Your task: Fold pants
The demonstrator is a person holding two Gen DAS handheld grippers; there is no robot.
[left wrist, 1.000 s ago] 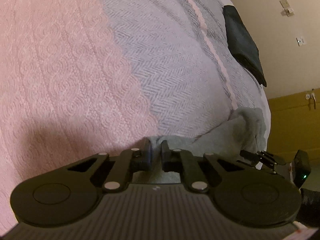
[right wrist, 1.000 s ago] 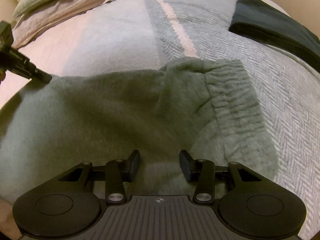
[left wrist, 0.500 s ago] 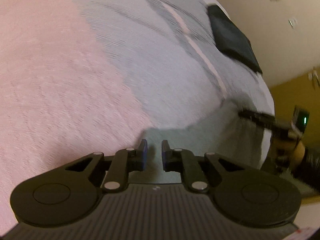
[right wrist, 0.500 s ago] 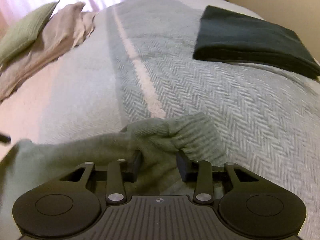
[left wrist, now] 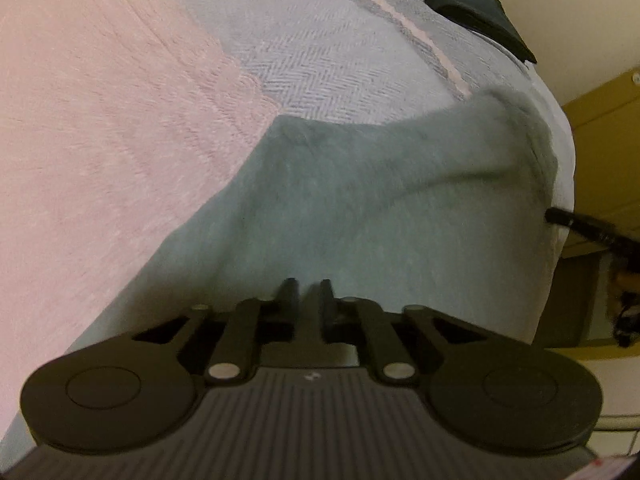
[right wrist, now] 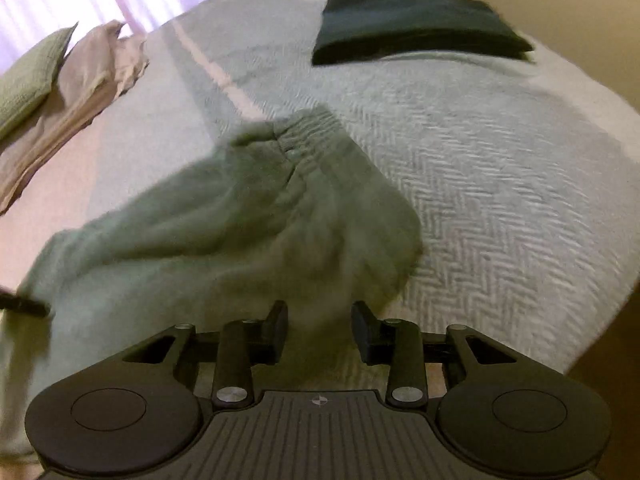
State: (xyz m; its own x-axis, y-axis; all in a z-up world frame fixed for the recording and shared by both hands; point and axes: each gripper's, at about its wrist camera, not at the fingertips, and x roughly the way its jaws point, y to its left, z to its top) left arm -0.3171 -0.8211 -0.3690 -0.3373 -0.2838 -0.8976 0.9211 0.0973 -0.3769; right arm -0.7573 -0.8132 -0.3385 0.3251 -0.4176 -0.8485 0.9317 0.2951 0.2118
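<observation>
Pants [right wrist: 224, 220] lie rumpled on the bed [right wrist: 500, 160] — left gripper [left wrist: 308, 292] pinches their fabric, right gripper [right wrist: 320, 320] hovers wide apart over them.

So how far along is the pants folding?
Done: one dark garment lies folded on the bed. In hand: left tool pinches the grey-green pants; right tool straddles their bunched fabric, grip unclear. Left: every fold; they lie rumpled.

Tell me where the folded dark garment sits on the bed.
In the right wrist view, the folded dark garment lies at the far right of the grey herringbone blanket, beyond the green sweatpants.
</observation>
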